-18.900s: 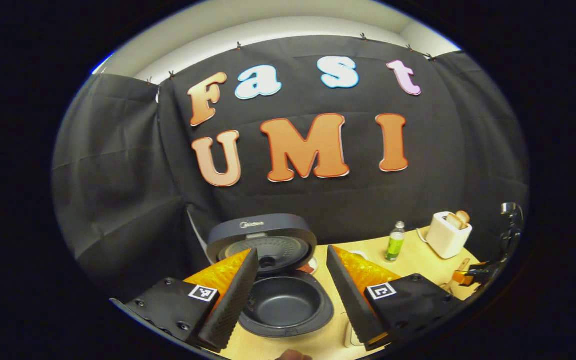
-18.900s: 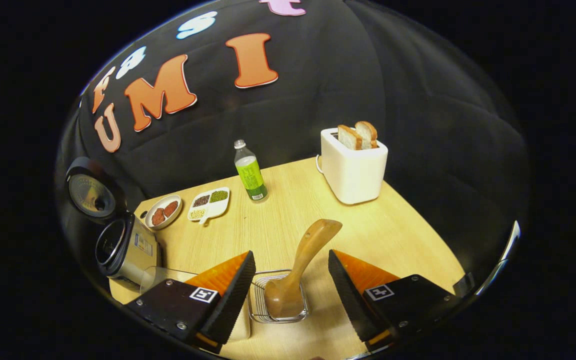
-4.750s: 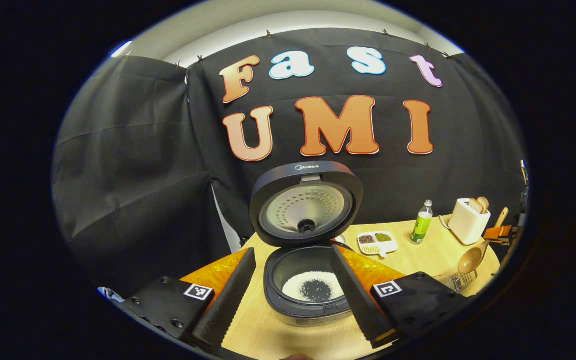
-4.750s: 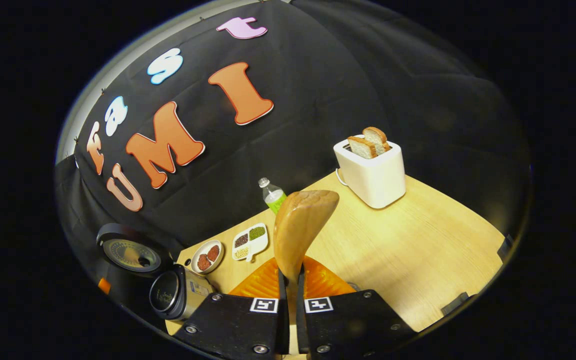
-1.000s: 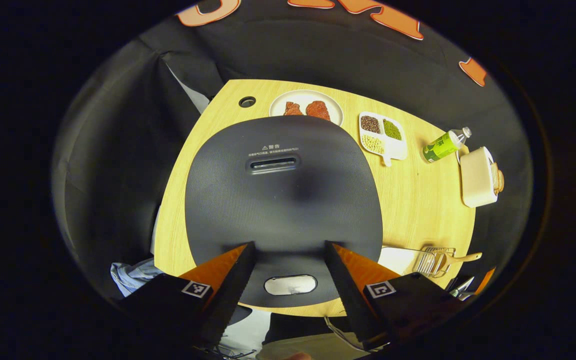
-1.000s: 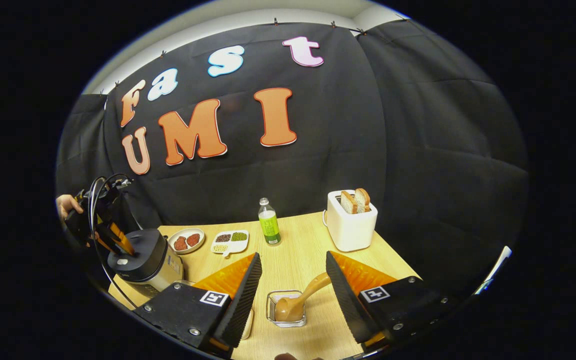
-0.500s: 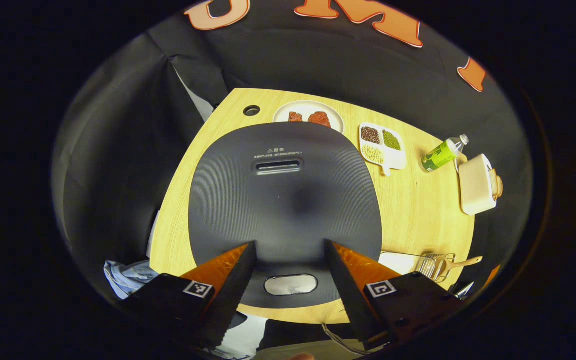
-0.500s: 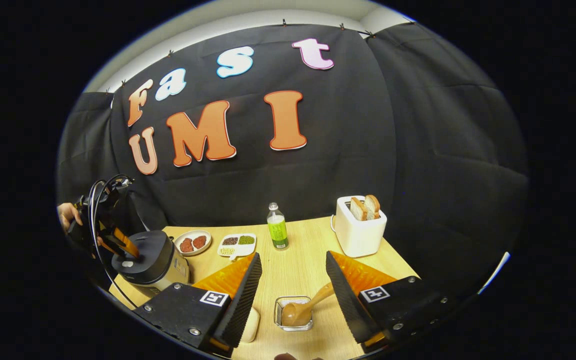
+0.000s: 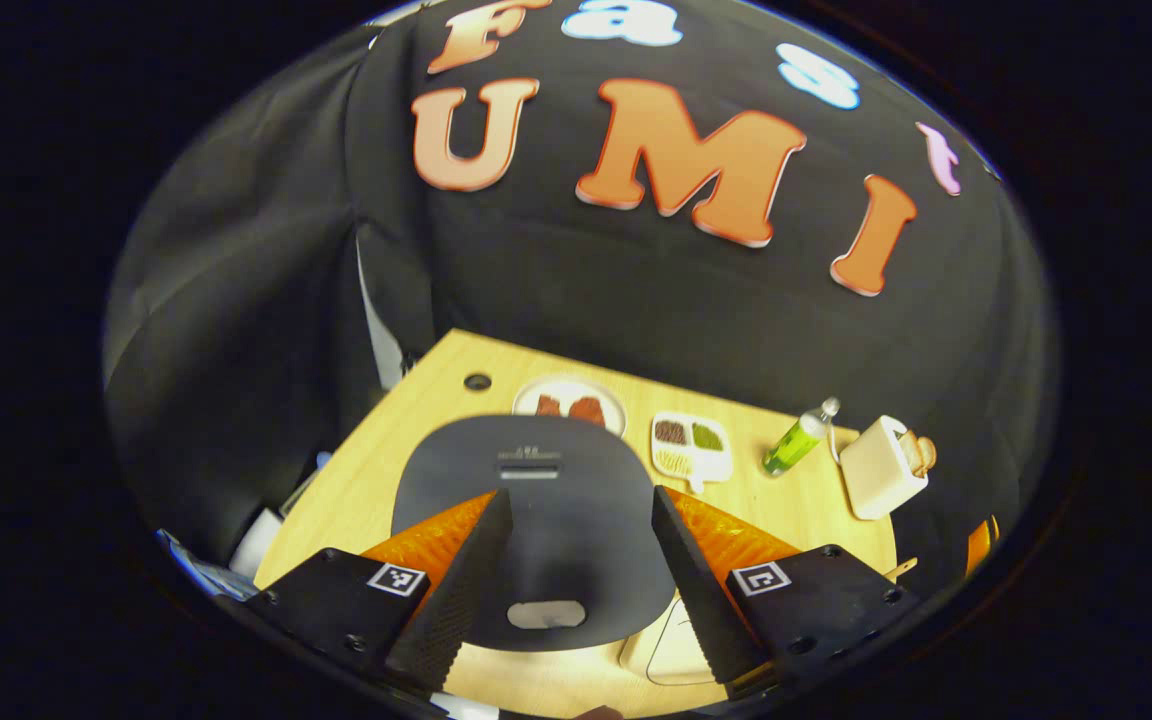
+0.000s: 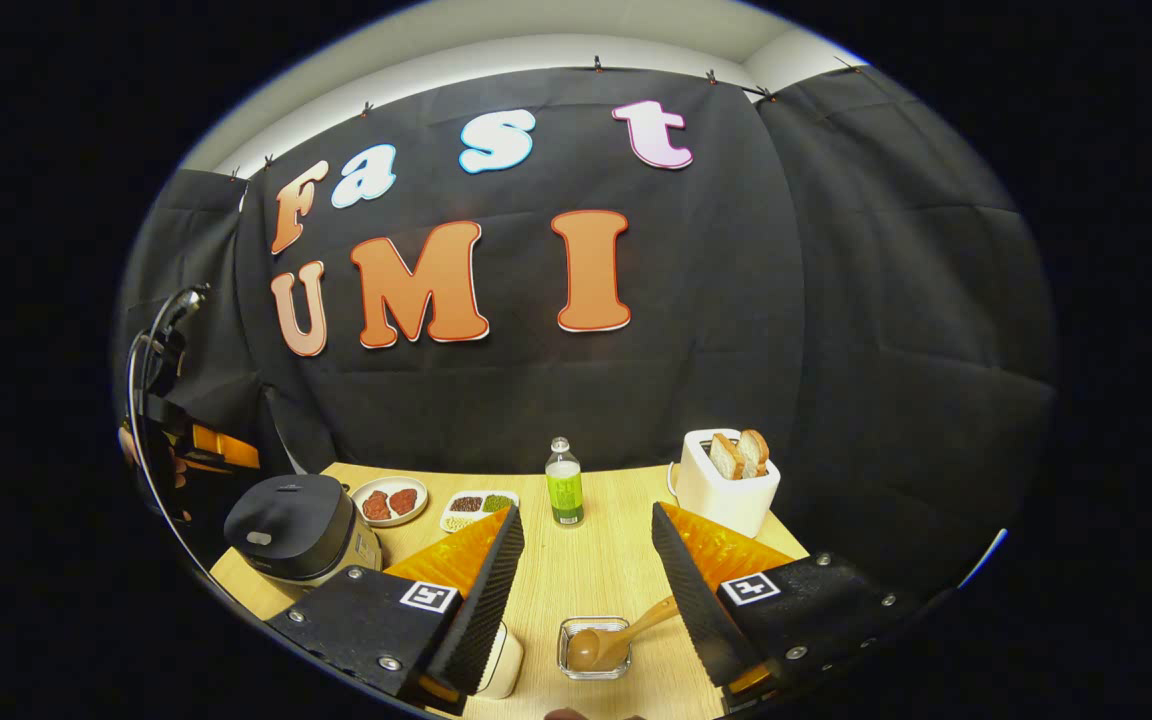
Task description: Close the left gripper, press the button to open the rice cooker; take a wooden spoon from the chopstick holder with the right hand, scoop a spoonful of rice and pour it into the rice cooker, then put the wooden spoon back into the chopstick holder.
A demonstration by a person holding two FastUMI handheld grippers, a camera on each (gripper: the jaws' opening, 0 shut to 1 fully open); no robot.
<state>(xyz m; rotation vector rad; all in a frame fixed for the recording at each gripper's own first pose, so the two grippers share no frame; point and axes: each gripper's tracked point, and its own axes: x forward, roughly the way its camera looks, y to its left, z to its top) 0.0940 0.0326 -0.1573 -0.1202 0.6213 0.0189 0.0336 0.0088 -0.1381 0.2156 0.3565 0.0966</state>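
The dark rice cooker (image 9: 536,520) stands below me with its lid down and its pale button (image 9: 546,613) at the near edge. My left gripper (image 9: 581,495) hangs open above the lid, touching nothing. In the right gripper view the rice cooker (image 10: 301,525) sits at the table's left end, and the left gripper (image 10: 221,447) hovers above and behind it in a hand. The wooden spoon (image 10: 616,635) lies bowl-down in the wire chopstick holder (image 10: 593,668), handle leaning right. My right gripper (image 10: 584,512) is open above it, holding nothing.
On the wooden table (image 10: 596,570) stand a plate of red pieces (image 10: 388,500), a divided dish of grains (image 10: 476,507), a green bottle (image 10: 565,490) and a white toaster with bread (image 10: 731,490). A pale container (image 10: 506,660) sits left of the holder.
The left gripper has risen and tilted up away from the shut lid. The right gripper has drawn back, so the spoon and holder sit lower and smaller between its fingers.
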